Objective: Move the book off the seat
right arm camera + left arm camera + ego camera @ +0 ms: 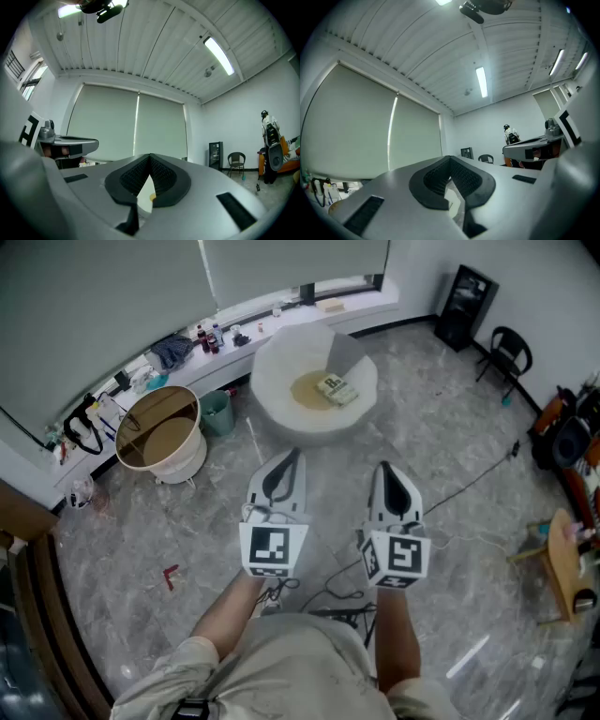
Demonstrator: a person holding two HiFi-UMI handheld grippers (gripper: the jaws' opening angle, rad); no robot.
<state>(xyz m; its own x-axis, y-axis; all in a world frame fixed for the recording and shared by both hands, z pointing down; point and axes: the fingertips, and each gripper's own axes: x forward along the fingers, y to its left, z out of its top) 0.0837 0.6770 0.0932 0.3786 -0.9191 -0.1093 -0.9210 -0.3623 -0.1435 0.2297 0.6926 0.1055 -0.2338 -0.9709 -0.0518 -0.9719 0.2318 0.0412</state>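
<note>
A small book [335,390] with a pale cover lies on the tan cushion of a round white seat [274,381] at the top middle of the head view. My left gripper [295,454] and right gripper [384,467] are held side by side, well short of the seat, pointing toward it. Both are shut with nothing between their fingers. In the left gripper view my left gripper [450,159] shows its dark pads [436,180] meeting at the tip. My right gripper [150,156] shows the same in the right gripper view, with a sliver of the white seat [146,190] behind it.
A round wicker basket [161,432] and a green bucket [217,412] stand left of the seat. Bottles and clutter line the window ledge [141,371]. A black cable [478,474] runs over the marble floor. A black chair [506,354] and wooden stool [562,563] stand at the right.
</note>
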